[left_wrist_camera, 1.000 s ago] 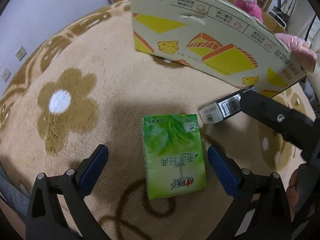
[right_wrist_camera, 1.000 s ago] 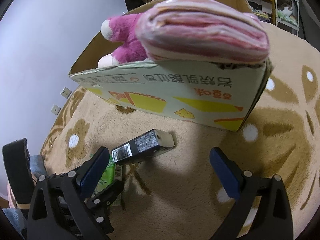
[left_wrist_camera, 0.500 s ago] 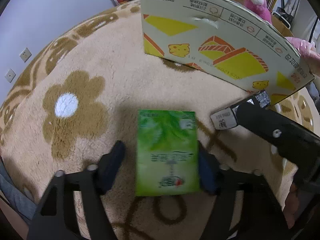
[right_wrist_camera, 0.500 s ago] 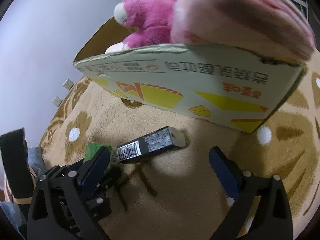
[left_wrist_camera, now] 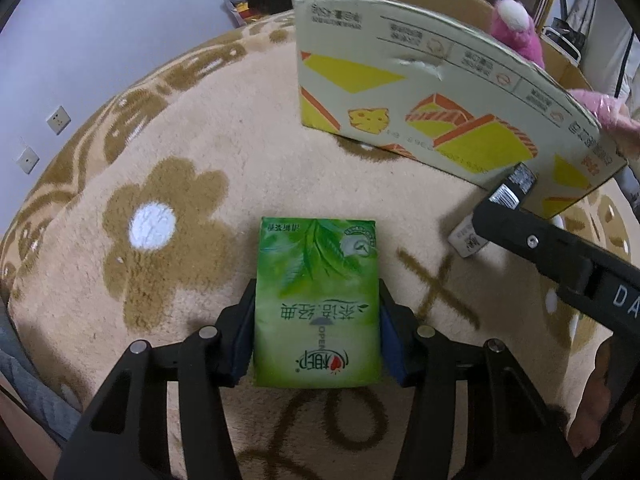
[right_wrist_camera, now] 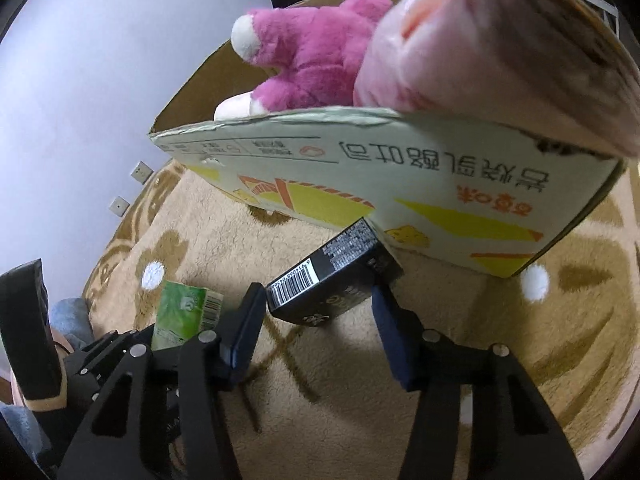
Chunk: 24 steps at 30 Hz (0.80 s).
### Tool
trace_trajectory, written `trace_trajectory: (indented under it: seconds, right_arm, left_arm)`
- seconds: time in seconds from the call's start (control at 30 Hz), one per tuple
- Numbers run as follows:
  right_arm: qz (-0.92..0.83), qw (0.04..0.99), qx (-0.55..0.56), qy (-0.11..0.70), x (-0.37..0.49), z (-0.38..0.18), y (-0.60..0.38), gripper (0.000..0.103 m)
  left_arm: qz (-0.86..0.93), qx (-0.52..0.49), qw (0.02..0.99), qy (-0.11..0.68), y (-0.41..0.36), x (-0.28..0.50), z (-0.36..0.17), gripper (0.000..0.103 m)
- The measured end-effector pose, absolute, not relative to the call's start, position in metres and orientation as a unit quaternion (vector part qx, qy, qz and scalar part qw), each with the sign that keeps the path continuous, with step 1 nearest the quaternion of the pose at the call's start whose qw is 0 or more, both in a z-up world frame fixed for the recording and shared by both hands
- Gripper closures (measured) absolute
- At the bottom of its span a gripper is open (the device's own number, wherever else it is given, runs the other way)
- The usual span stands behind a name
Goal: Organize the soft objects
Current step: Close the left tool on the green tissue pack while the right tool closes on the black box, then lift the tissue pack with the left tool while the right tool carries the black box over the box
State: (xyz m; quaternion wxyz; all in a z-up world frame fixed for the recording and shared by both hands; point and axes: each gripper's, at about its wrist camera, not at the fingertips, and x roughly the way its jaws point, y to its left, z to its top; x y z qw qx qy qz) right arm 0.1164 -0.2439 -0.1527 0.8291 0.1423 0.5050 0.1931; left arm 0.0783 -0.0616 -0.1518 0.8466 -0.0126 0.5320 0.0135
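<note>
**Op:** Beige carpet [left_wrist_camera: 248, 128] with brown flowers fills my view; a cardboard box [left_wrist_camera: 440, 92] stands on it, with a pink plush toy [right_wrist_camera: 316, 52] and a pink wrapped bundle [right_wrist_camera: 500, 56] sticking out of its top.

**Spotter:** And your left gripper [left_wrist_camera: 316, 340]?

**Op:** Its blue pads are clamped on both sides of the green tissue pack [left_wrist_camera: 318, 304], over the carpet.

**Spotter:** Right side?

**Op:** My right gripper [right_wrist_camera: 320, 340] has the black barcoded carton [right_wrist_camera: 336, 280] between its fingers, just beside the box wall. Whether the pads actually press it, I can't tell.
</note>
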Motion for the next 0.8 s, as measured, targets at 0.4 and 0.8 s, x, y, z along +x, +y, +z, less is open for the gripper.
trace_trajectory:
  seconds: [0.4, 0.8]
  right_arm:
    - [0.149, 0.834, 0.170, 0.503, 0.125, -0.153, -0.246, 0.019]
    - [0.126, 0.827, 0.202, 0.510, 0.137, -0.159, -0.257, 0.045]
  left_arm:
    - [0.038, 0.002, 0.860, 0.509, -0.043, 0.086, -0.134, 0.052]
    - [0.049, 0.027, 0.874, 0.483, -0.038, 0.097, -0.119, 0.052]
